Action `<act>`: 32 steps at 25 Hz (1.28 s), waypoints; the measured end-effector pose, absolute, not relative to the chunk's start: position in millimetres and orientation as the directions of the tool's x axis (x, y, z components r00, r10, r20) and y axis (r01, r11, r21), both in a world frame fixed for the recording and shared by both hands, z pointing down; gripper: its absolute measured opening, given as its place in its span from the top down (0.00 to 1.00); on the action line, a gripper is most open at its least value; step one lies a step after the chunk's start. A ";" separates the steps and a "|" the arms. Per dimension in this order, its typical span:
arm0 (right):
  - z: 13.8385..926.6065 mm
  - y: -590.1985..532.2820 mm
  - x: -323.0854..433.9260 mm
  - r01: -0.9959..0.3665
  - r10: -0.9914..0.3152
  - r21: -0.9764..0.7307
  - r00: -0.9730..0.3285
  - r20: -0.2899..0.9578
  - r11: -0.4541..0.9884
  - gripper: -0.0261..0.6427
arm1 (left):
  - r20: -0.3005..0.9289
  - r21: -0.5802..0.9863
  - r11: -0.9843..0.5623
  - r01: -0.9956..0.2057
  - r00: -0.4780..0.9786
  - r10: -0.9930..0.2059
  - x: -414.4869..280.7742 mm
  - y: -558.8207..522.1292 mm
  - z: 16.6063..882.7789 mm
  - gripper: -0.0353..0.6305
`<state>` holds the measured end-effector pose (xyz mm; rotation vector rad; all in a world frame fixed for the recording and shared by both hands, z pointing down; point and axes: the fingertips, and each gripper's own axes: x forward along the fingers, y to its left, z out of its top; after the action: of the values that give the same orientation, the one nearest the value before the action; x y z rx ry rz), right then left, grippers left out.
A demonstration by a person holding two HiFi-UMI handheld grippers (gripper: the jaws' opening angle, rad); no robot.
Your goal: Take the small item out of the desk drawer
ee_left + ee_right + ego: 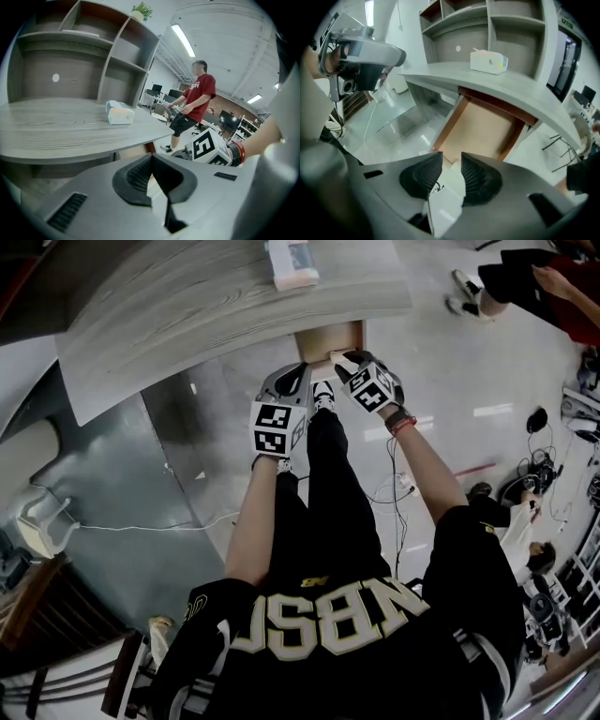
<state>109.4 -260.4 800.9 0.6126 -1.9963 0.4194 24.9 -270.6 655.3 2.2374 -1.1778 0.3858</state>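
Person's black jersey (328, 624) fills the head view's 6 o'clock. At 12 o'clock spans the grey desk (216, 306), its drawer (483, 126) pulled open under the edge. On the desk at 12 o'clock rests a box (292, 263). At the drawer's 7 o'clock sits the left claw (151, 159), jaws together, empty. Over the drawer's front hangs the right claw (451, 161), jaws apart around a small white item (445, 197), which seems to lie in the drawer, not pinched.
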 end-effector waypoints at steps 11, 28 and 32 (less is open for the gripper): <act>876.4 -260.9 117.2 -0.625 -0.126 -0.158 -0.386 0.914 0.765 0.73 | 0.539 0.366 -0.401 -0.840 0.543 -0.644 19.8 -271.3 692.5 0.94; 922.5 -270.0 115.5 -0.708 -0.090 -0.156 -0.296 0.951 0.689 0.71 | 0.568 0.376 -0.337 -0.863 0.502 -0.652 3.8 -264.5 715.3 0.94; 929.5 -275.4 114.8 -0.691 -0.107 -0.109 -0.263 0.959 0.715 0.72 | 0.569 0.377 -0.330 -0.865 0.498 -0.655 -0.2 -265.4 718.3 0.94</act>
<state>114.8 -275.4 929.5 0.6325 -1.7744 0.6342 -0.2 -265.4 718.3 2.0915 -1.2422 0.4166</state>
